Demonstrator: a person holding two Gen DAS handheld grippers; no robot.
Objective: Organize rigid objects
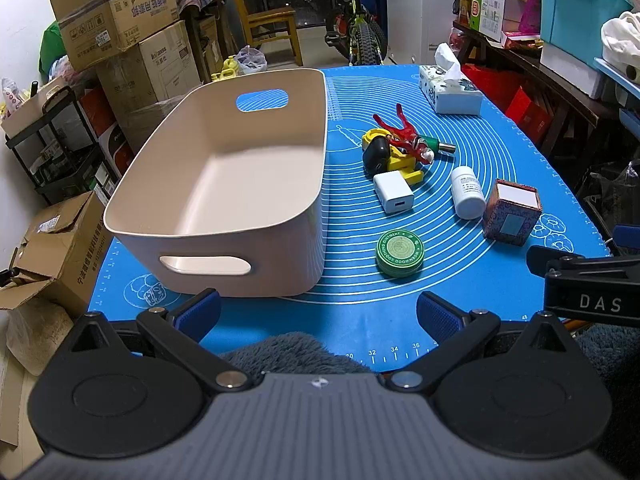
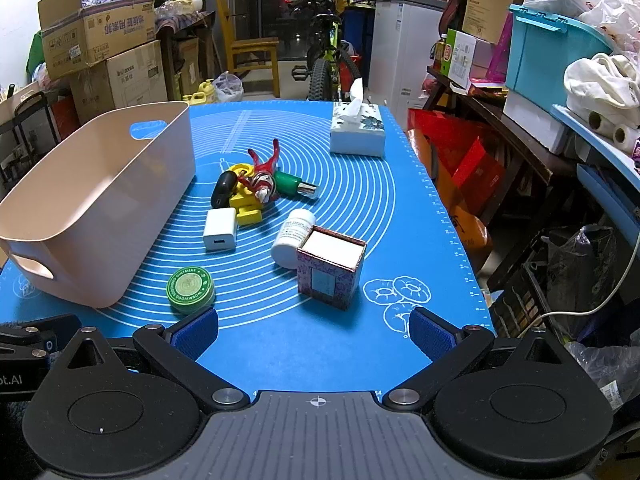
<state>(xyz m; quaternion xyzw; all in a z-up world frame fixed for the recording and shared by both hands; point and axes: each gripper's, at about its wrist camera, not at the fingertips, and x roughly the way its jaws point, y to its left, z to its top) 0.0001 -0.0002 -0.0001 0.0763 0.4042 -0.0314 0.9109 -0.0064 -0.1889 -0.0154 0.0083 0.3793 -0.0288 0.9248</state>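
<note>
**Left wrist view: seven small items beside one bin**

Left wrist view shows one beige bin (image 1: 224, 184) with nothing inside, standing on the left half of a blue baking mat (image 1: 500, 280) printed with white rings and ruler numbers 32, 34, 36. To its right lie the loose things: one green round tin (image 1: 399, 254) with "WORMWOOD SOOTHING OINTMENT" around its lid, one white charger cube (image 1: 393, 193), one white pill bottle (image 1: 467, 192) on its side with print too small to read, one patterned square box (image 1: 512, 213), and a touching cluster of one black pod (image 1: 377, 154), one yellow toy (image 1: 404, 162) and one red figure (image 1: 408, 138). One tissue box (image 1: 450, 94) sits at the far edge.

Left gripper (image 1: 318, 312) is spread wide, holding nothing. Right gripper (image 2: 314, 328) likewise gapes, its fingers clear of everything, the patterned box just ahead. "DAS" shows on the neighbouring tool.
</note>
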